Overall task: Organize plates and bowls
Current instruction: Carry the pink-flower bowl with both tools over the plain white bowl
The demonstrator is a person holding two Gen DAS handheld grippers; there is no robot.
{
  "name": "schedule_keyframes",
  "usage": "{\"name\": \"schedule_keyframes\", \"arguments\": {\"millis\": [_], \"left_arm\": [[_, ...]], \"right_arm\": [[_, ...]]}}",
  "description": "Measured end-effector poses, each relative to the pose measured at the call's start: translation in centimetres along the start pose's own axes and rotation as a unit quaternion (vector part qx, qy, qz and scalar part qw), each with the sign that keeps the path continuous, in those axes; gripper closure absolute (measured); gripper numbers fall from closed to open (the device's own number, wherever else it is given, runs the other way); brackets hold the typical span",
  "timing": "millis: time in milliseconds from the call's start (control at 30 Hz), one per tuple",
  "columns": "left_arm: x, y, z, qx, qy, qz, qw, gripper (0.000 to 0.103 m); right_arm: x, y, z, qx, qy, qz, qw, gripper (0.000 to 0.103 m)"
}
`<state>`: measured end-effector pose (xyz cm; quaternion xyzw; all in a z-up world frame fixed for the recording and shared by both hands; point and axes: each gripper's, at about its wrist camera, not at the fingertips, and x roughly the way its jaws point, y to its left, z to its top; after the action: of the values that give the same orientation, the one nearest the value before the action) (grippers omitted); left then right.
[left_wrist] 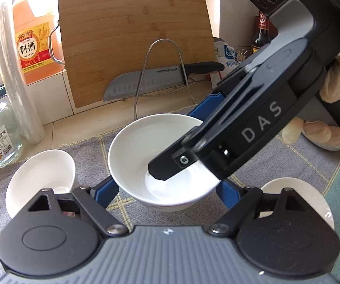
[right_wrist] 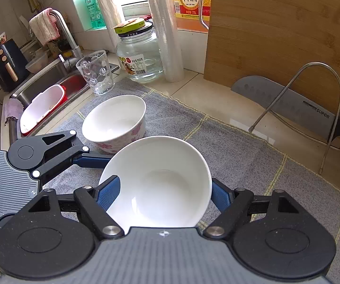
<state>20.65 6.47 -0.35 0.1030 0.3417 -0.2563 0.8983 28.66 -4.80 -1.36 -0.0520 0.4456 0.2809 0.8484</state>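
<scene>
Bowl: plain white glazed ceramic bowl [right_wrist: 155,179] sits on grey checked cloth [right_wrist: 241,151], just beside flowered bowl [right_wrist: 115,120].
Right gripper [right_wrist: 160,193]: one blue pad inside, one outside; contact unclear.
Left gripper [left_wrist: 167,189]: spread around bowl.
Handling: rigid, slippery, breakable; pinch rim wall.

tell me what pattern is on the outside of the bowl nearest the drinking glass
Pink flowers on white, on the far bowl; clearest in the right wrist view.
</scene>
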Motion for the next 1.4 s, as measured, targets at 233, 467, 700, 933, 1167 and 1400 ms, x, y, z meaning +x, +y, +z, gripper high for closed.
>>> {"name": "schedule_keyframes", "arguments": {"millis": [233, 467, 700, 933, 1167, 1400], "left_arm": [[-2.0, -1.6, -0.1, 0.005, -0.007, -0.001, 1.0000, 0.015], [-3.7, -3.0, -0.4, 0.008, -0.011, -0.005, 0.9999, 0.015], [-5.0, -4.6, -0.8, 0.014, -0.015, -0.008, 0.9998, 0.015], [-6.0, -6.2, -1.1, 0.022, -0.013, -0.012, 0.9996, 0.015], [-6.4, -7.6, -1.8, 0.025, -0.002, -0.023, 0.9994, 0.015], [-6.2, -8.6, -2.4, 0.024, 0.011, -0.037, 0.9990, 0.015]], "right_arm": [[-2.5, 1.3, -1.2, -0.004, -0.017, -0.003, 1.000, 0.018], [-4.4, 2.3, -2.7, -0.008, -0.029, -0.006, 1.000, 0.018], [-6.1, 3.0, -4.1, -0.007, -0.036, -0.012, 0.999, 0.018], [-7.4, 3.5, -5.9, -0.004, -0.041, -0.013, 0.999, 0.018], [-8.2, 3.7, -7.7, 0.006, -0.036, -0.014, 0.999, 0.018], [-8.6, 3.7, -9.3, 0.013, -0.027, -0.017, 0.999, 0.018]]}}
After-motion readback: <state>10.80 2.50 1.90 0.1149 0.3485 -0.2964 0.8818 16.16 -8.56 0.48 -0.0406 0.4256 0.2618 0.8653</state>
